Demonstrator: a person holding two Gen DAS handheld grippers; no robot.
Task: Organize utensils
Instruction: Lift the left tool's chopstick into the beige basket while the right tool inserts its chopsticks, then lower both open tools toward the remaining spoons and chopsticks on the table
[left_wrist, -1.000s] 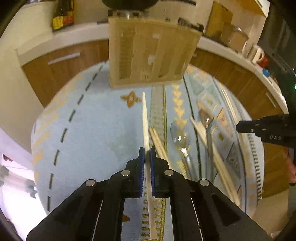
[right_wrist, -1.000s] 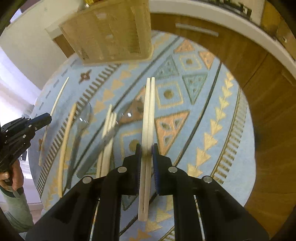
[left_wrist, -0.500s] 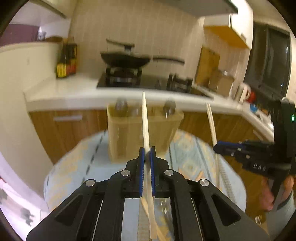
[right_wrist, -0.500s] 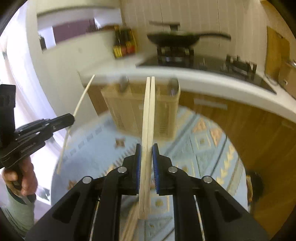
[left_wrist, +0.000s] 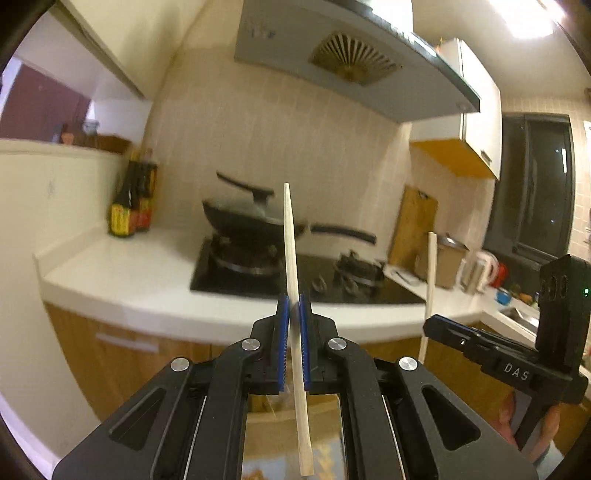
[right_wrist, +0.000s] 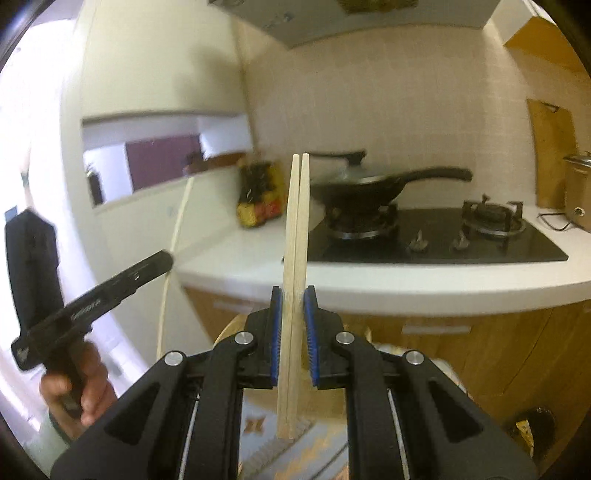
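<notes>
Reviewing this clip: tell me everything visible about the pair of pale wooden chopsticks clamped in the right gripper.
The pair of pale wooden chopsticks are two slim, straight, light unfinished-looking sticks lying flat against each other, a thin seam between them. The right gripper is shut on them, its blue ribbed pads pressing from both sides at about mid-length. They stand nearly upright in the right wrist view, the even upper ends reaching in front of the black lidded wok, the lower ends hanging behind the jaws. Nothing else touches them.
</notes>
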